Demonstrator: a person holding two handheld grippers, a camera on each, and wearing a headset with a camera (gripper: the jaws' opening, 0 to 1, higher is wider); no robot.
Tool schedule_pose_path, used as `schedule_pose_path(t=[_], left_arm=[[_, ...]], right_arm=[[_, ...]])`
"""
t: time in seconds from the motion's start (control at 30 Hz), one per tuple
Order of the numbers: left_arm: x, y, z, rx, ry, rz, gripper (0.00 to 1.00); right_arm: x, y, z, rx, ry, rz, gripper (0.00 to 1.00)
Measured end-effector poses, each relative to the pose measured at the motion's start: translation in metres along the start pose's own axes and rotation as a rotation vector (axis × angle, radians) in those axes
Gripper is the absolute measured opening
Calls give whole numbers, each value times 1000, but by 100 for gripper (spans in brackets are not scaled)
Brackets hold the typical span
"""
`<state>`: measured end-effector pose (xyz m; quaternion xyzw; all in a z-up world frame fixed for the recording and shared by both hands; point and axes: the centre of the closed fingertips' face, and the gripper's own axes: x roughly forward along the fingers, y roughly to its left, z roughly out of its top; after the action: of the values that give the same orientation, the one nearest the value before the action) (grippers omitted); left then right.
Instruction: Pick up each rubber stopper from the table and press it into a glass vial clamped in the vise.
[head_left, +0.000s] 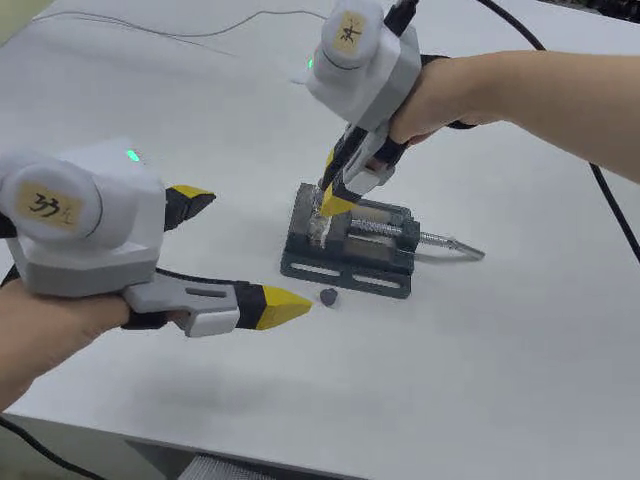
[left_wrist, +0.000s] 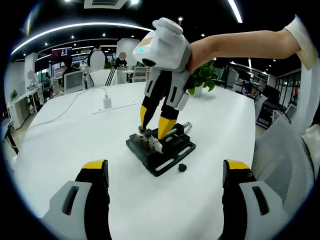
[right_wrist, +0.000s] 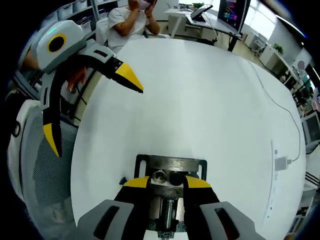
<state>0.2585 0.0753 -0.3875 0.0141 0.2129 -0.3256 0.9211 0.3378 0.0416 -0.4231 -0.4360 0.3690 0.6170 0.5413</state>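
Distance favours the left claw (head_left: 252, 250): it hangs wide open and empty over the near-left part of the table (head_left: 480, 380). The loose rubber stopper (head_left: 328, 297) lies on the table just off the base of the vise (head_left: 350, 262), on the side facing the near edge, just past the claw's nearer yellow tip. In the left gripper view it sits ahead between the jaws, slightly right of centre, so a short forward reach looks enough. The right claw (head_left: 332, 190) points down onto the vise top, jaws slightly apart and apparently gripping nothing, straddling an open glass vial (right_wrist: 160, 176) and a seated stopper (right_wrist: 175, 178).
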Motion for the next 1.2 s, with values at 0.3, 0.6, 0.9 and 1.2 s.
schedule_pose_path(t=[0.3,0.6,0.9,1.2], left_arm=[[-3,2,0,0,-4,4,94],[-2,0,-7,-2,11,-1,94],[-1,1,-3,10,-2,1,94],[-7,0,-7,7,1,6,94]], right_arm=[[-5,23,6,-3,-53,-9,35],[-12,44,12,33,-133,-22,30],[-5,74,1,108,-179,0,26],[26,73,-26,231,-178,-36,12]])
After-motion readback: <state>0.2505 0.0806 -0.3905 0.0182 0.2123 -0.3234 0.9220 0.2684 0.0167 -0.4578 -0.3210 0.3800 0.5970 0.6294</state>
